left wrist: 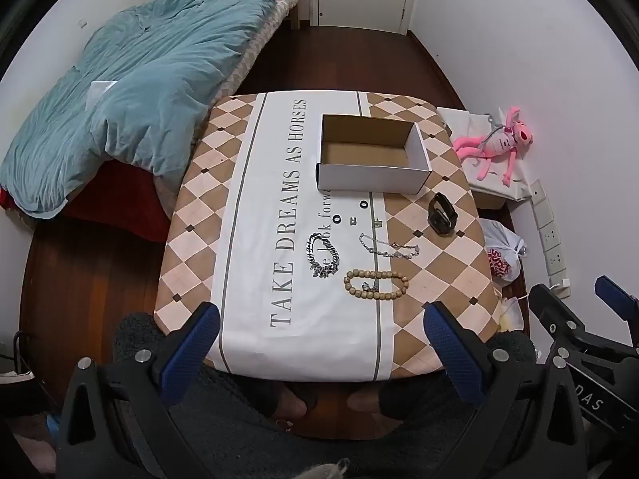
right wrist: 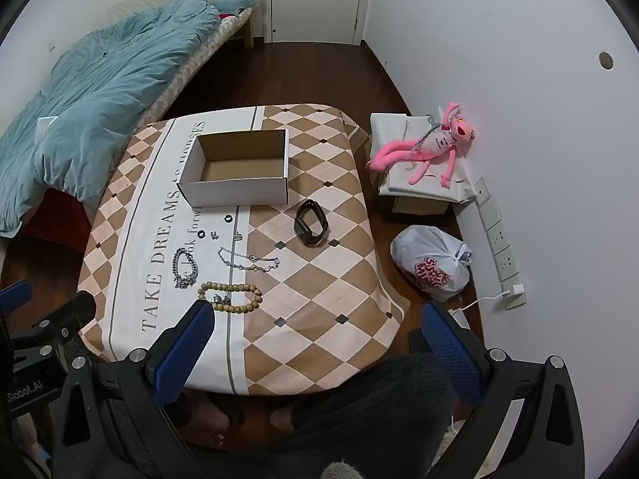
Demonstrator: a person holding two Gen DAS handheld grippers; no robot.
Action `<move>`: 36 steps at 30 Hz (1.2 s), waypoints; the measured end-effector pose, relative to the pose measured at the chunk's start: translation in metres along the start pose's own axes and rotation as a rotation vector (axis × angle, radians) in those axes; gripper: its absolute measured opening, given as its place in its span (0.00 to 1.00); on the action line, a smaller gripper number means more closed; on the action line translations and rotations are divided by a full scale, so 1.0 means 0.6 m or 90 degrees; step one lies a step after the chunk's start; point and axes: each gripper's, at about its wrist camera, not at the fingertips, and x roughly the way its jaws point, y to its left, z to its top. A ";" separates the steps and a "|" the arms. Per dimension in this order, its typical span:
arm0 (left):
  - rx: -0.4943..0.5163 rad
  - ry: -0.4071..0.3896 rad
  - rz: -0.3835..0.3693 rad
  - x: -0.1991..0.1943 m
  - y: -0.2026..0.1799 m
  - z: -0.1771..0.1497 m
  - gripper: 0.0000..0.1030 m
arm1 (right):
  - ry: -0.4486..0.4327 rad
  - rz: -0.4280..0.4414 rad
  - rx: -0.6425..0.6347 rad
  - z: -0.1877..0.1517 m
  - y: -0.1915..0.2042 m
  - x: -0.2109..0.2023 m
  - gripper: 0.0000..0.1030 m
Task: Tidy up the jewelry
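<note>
one table point(left wrist: 439, 183) carried one open cardboard box point(left wrist: 371, 177), one black watch point(left wrist: 441, 213), three bracelets — beaded point(left wrist: 375, 285), thick chain point(left wrist: 323, 255), thin chain point(left wrist: 389, 246) — and four tiny pieces point(left wrist: 351, 220). left gripper point(left wrist: 321, 353) and right gripper point(right wrist: 317, 353) gaped wide, holding nothing.

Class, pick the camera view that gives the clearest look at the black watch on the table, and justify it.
The right wrist view: the black watch lies nearer the middle, its looped strap and face seen from above. In the left wrist view the black watch is also fully visible, but sits further toward the right side and looks more foreshortened.
</note>
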 end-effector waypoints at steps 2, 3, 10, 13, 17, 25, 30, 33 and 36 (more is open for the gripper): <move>0.001 -0.001 0.000 0.000 0.000 0.000 1.00 | -0.001 -0.003 0.000 0.000 0.000 0.001 1.00; 0.001 -0.001 0.000 0.000 0.000 0.000 1.00 | -0.001 -0.004 -0.001 0.000 0.001 0.001 1.00; 0.005 -0.008 0.003 -0.006 0.010 -0.004 1.00 | -0.003 -0.003 -0.001 0.000 0.002 0.000 1.00; 0.004 -0.009 0.005 -0.008 0.016 -0.006 1.00 | -0.004 -0.002 -0.001 0.000 0.002 -0.001 1.00; 0.005 -0.009 0.006 -0.005 0.014 -0.004 1.00 | -0.006 0.000 -0.002 0.000 0.002 -0.002 1.00; 0.008 -0.014 0.008 -0.008 0.016 0.004 1.00 | -0.008 -0.002 -0.001 -0.001 -0.001 -0.005 1.00; 0.009 -0.017 0.010 -0.012 0.014 0.003 1.00 | -0.010 -0.003 -0.003 0.000 0.001 -0.007 1.00; 0.009 -0.019 0.011 -0.014 0.012 0.003 1.00 | -0.012 -0.002 -0.002 -0.001 0.000 -0.012 1.00; 0.009 -0.023 0.014 -0.016 0.005 0.003 1.00 | -0.013 -0.001 -0.001 0.001 -0.001 -0.014 1.00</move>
